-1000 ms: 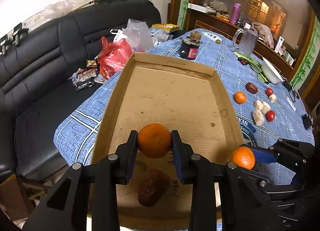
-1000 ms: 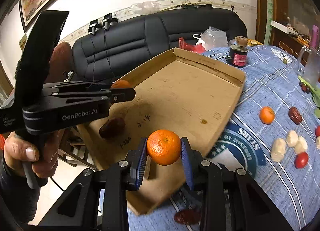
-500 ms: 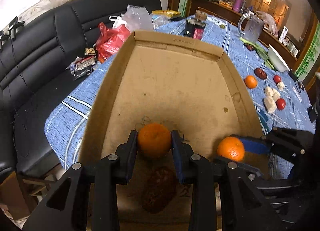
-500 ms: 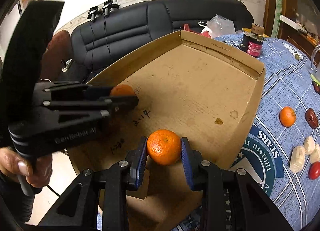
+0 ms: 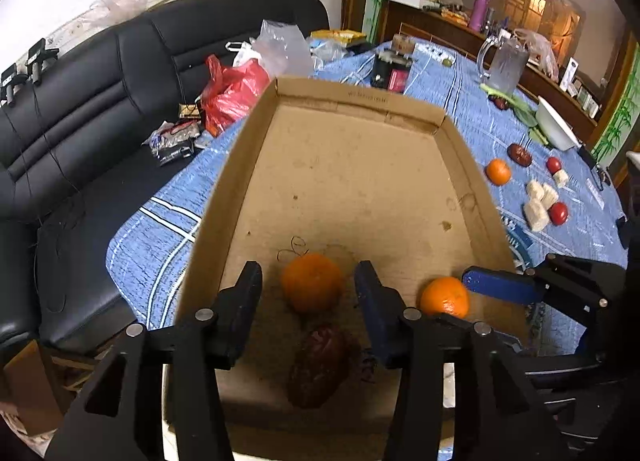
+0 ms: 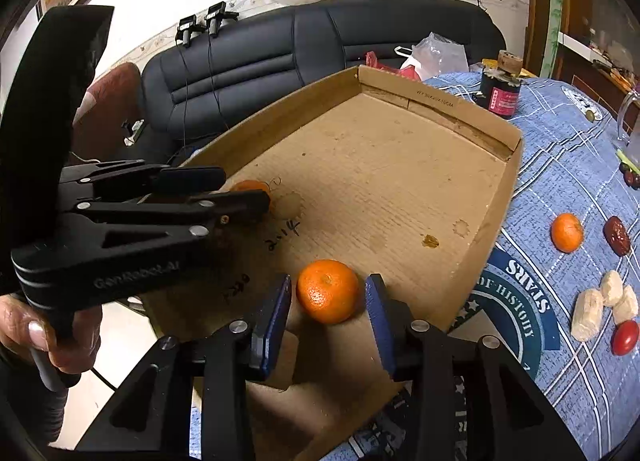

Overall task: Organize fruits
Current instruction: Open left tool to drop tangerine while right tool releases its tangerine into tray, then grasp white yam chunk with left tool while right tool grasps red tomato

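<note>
Round orange tangerines (image 5: 311, 282) (image 6: 328, 290) are sitting on the floor of the shallow brown cardboard tray (image 5: 352, 165), each between spread jaws touching nothing: left gripper (image 5: 308, 297), right gripper (image 6: 327, 303). Withdrawing carelessly risks nudging either fruit, sending it rolling into the dark red date (image 5: 318, 369).

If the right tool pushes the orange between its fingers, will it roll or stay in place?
The orange looks round and smooth, so it would probably roll on the flat box floor. The right tool stands open around it, so nothing seems to hold it. It appears firm and would likely keep its shape.
</note>
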